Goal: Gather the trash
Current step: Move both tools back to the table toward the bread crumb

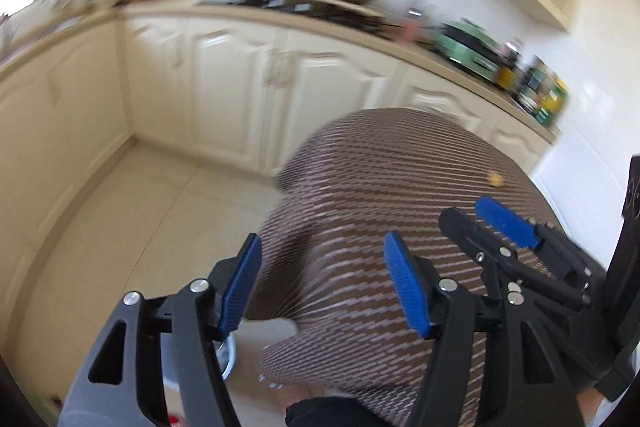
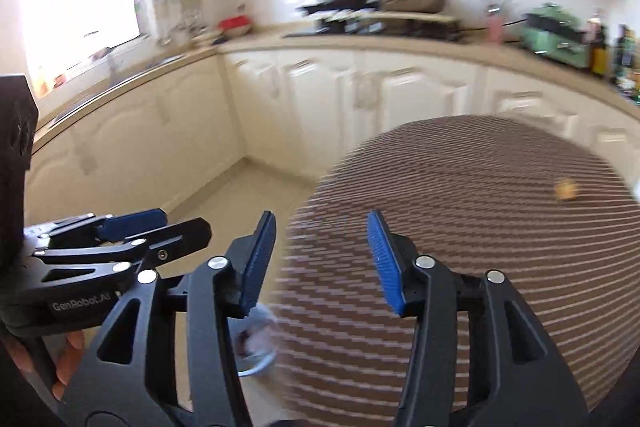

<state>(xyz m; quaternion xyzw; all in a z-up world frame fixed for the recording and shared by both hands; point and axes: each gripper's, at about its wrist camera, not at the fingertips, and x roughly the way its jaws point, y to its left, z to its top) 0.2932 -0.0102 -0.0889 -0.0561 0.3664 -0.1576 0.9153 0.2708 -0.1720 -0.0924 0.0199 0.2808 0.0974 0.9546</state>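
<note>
A small yellow-orange scrap [image 1: 496, 179] lies on the round brown woven table [image 1: 400, 187]; it also shows blurred in the right wrist view [image 2: 566, 190], on the table's [image 2: 460, 207] right side. My left gripper [image 1: 320, 283] is open and empty over the table's near left edge. My right gripper [image 2: 320, 259] is open and empty over the same edge. Each gripper shows in the other's view: the right gripper [image 1: 480, 223] and the left gripper [image 2: 160, 223] sit side by side. A bin with a clear liner [image 2: 256, 347] stands on the floor below the table edge, mostly hidden.
Cream kitchen cabinets [image 1: 240, 75] run along the back and left under a beige counter [image 2: 360, 43] crowded with pots, a green appliance [image 2: 556, 31] and bottles [image 1: 540, 87]. Pale floor tiles [image 1: 140, 219] lie to the left. Both views are motion-blurred.
</note>
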